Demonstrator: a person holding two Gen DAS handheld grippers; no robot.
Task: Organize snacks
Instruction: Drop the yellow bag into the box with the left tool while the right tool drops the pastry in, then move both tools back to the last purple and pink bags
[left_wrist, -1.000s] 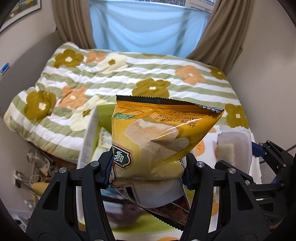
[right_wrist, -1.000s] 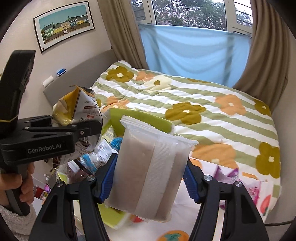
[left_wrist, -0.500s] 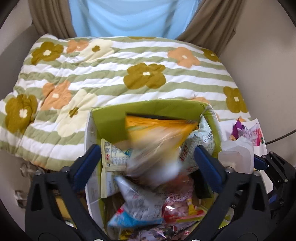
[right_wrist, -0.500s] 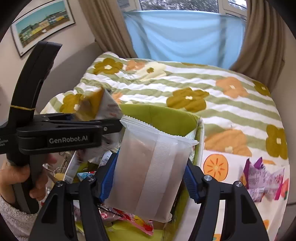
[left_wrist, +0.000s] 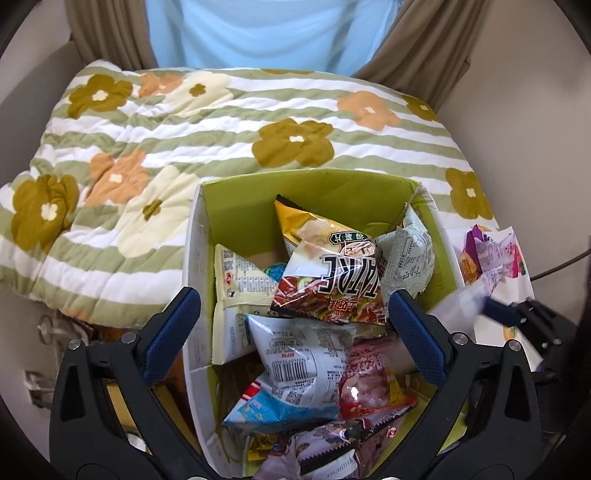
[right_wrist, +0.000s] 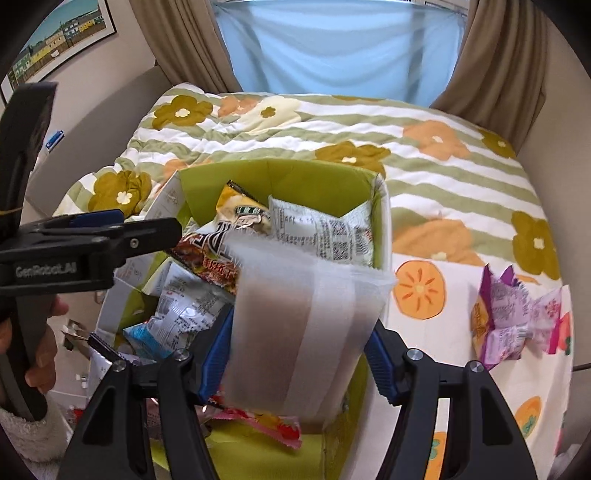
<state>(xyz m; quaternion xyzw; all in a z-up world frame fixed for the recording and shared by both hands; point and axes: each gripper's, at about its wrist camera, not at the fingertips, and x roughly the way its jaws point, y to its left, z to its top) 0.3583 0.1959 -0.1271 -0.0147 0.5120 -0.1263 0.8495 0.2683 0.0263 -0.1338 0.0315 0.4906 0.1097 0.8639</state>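
The left gripper (left_wrist: 293, 325) is hanging over the green-lined box (left_wrist: 314, 184) with its jaws spread wide and nothing between them. Directly below and just ahead of those jaws, the yellow chip bag (left_wrist: 325, 254) is lying on top of the heap inside the box, tilted, its dark serrated edge pointing toward the far wall. Around it, other packets are crowding the box: a pale cream packet (left_wrist: 240, 288) toward the left jaw, and a white barcode packet (left_wrist: 303, 354) between the two jaws.

The right gripper (right_wrist: 301, 354) is gripping a translucent white pouch (right_wrist: 303, 325), jaws pressing on its two sides, holding it upright above the near right corner of the box (right_wrist: 382, 221). Its outline is blurring slightly. Beyond the right jaw, well apart from the box, a purple-and-pink wrapper (right_wrist: 506, 314) is lying on the persimmon-print cloth (right_wrist: 436, 325). The flowered quilt (right_wrist: 424, 110) is spreading out behind everything.
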